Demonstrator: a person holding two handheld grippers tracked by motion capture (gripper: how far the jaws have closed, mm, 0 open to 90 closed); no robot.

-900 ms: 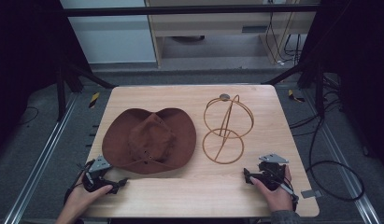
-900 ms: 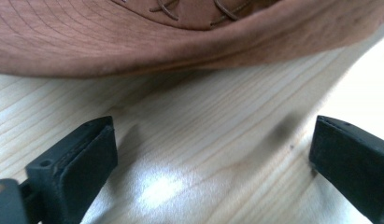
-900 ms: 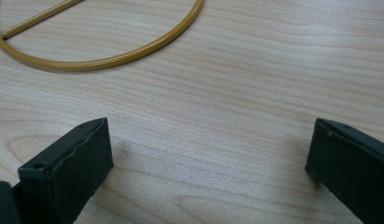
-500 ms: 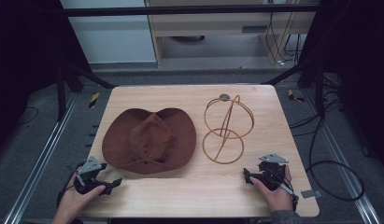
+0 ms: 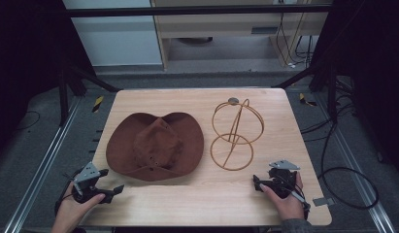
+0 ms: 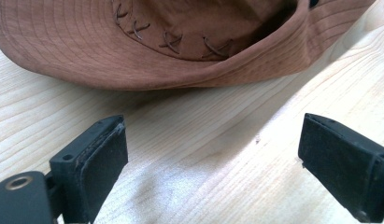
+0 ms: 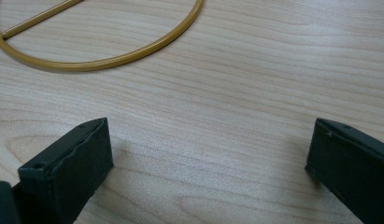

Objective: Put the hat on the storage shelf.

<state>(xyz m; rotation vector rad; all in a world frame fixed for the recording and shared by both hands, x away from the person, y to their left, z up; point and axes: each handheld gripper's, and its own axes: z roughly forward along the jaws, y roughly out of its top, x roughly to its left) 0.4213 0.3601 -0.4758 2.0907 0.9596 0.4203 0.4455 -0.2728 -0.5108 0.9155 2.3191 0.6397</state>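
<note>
1. in the high view a brown wide-brimmed hat [image 5: 156,145] lies flat, crown up, on the left half of the wooden table [image 5: 187,99]; a gold wire hat stand [image 5: 235,133] sits just beside it on the right, its upright ring rising over a flat base ring.
2. the left gripper [image 5: 107,183] is at the near left corner of the table, held in the person's left hand [image 5: 73,208], its jaws apart and pointing toward the hat's near brim, close to it but not touching.
3. the left gripper view adds detail the high view lacks: cross-stitched lacing on the hat [image 6: 180,42], the brim edge lifted slightly off the wood with shadow beneath, and bare table between the wide-spread jaws.
4. the right gripper [image 5: 259,183] rests near the front right of the table in the right hand [image 5: 287,199], near the stand's base ring but apart from it.
5. the right gripper view shows its jaws wide apart over bare wood, with the base ring [image 7: 110,56] and one straight rod ahead.
</note>
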